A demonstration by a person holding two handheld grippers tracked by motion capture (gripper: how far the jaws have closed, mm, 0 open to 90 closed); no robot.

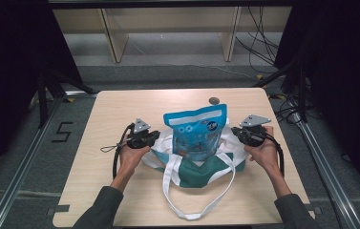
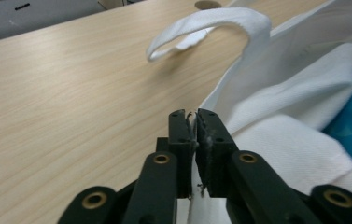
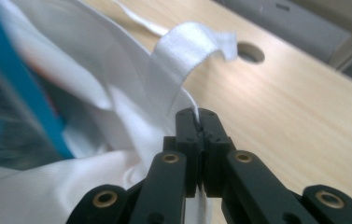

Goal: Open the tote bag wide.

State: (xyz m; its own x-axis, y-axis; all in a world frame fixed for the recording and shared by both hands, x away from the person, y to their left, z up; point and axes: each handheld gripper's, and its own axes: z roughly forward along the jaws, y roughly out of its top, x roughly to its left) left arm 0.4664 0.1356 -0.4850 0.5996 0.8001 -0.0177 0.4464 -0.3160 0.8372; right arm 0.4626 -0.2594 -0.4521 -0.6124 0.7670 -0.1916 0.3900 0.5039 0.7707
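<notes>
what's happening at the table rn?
A person holds one pair of tongs in each hand at a wooden table. The left tongs and the right tongs are each shut on the white edge of a white and green tote bag, one on either side. A blue snack pouch stands upright in the bag's mouth, its upper part above the fabric. The bag's long white handles trail loose toward the person.

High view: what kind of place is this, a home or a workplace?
Probably a lab recording station, not a home: a bare wooden table inside metal frame rails, loose cables on the floor behind, dark curtains at the sides.
</notes>
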